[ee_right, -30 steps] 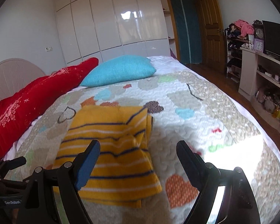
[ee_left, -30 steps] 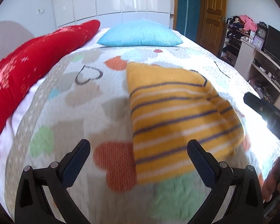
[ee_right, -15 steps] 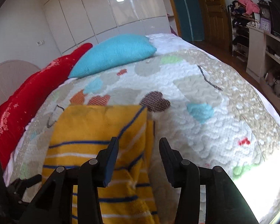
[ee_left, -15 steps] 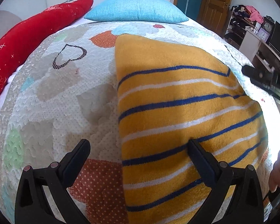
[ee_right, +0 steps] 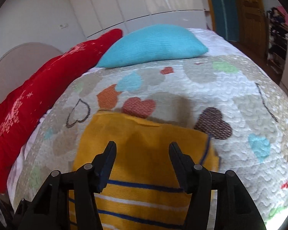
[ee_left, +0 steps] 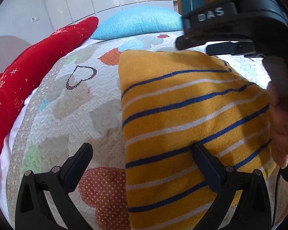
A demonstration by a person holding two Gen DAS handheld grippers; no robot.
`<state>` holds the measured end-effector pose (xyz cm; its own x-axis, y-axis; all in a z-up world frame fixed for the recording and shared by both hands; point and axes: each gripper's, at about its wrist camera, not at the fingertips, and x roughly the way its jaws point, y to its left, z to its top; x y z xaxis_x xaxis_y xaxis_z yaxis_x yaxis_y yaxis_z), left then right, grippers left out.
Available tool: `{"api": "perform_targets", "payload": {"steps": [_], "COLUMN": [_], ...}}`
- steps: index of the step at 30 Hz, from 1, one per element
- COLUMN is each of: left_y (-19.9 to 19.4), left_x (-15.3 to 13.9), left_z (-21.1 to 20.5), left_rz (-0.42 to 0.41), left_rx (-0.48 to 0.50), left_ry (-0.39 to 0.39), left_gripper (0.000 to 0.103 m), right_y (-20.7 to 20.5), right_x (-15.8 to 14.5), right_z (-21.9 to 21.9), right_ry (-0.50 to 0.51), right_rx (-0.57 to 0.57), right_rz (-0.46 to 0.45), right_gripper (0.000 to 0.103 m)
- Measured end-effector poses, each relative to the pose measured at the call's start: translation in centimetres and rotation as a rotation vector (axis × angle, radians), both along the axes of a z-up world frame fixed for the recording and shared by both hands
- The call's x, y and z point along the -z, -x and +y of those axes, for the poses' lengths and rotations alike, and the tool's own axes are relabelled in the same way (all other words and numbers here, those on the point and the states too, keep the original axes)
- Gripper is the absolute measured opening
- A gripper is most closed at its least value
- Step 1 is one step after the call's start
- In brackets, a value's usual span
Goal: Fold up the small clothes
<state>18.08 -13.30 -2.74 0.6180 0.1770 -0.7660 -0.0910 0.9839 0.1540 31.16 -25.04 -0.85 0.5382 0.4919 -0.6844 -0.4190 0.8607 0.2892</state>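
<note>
right gripper [ee_right: 142, 149] now over the folded garment [ee_right: 144, 153], jaws opening, apparently empty; left gripper [ee_left: 142, 153] lower, jaws spread, tilted down.

Your left gripper [ee_left: 142, 149] points down & fwd, its 2 fingers spread wide, nothing pinched between them. Your right gripper [ee_right: 142, 147] also tilts down, jaws partway apart & opening, no grip on anything. Seen from the left cam, your right gripper reaches across the upper right, w/ your right hand [ee_left: 284, 126] wrapped round its handle.
</note>
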Motion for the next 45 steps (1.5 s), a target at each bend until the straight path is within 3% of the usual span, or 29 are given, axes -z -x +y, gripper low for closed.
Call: {"api": "perform_targets", "payload": {"steps": [3, 6, 13, 19, 24, 34, 45], "left_y": [0.1, 0.1, 0.5, 1.0, 4.7, 7.1, 7.3], "left_x": [-0.1, -0.2, 0.1, -0.3, -2.4, -3.8, -2.8], "left_z": [0.0, 0.3, 0.0, -0.8, -1.6, -3.3, -2.1], "left_rz": [-0.005, -0.004, -0.048, -0.061, -0.122, -0.108, -0.053], "left_rx": [-0.005, 0.004, 0.022, 0.036, 0.04, 0.069, 0.037], "left_ry": [-0.006, 0.011, 0.007, -0.019, -0.028, -0.023, -0.015], "left_gripper": [0.103, 0.103, 0.103, 0.103, 0.103, 0.103, 0.103], "right_y": [-1.3, -1.2, 3.0, 10.0, 14.5, 17.8, 18.0], "right_x": [2.4, 2.8, 0.8, 0.9, 2.4, 3.5, 4.0], "right_z": [3.9, 5.2, -2.8, -10.5, -12.5, -10.6, -9.4], "right_ry": [0.078, 0.161, 0.005, -0.001, 0.036, 0.157, 0.208], "right_rx": [-0.135, -0.138, 0.043, 0.26, 0.339, 0.314, 0.324], "right_rz": [0.108, 0.066, 0.019, -0.061, -0.091, -0.16, -0.143], "right_gripper": [0.066, 0.068, 0.071, 0.079, 0.082, 0.085, 0.087]}}
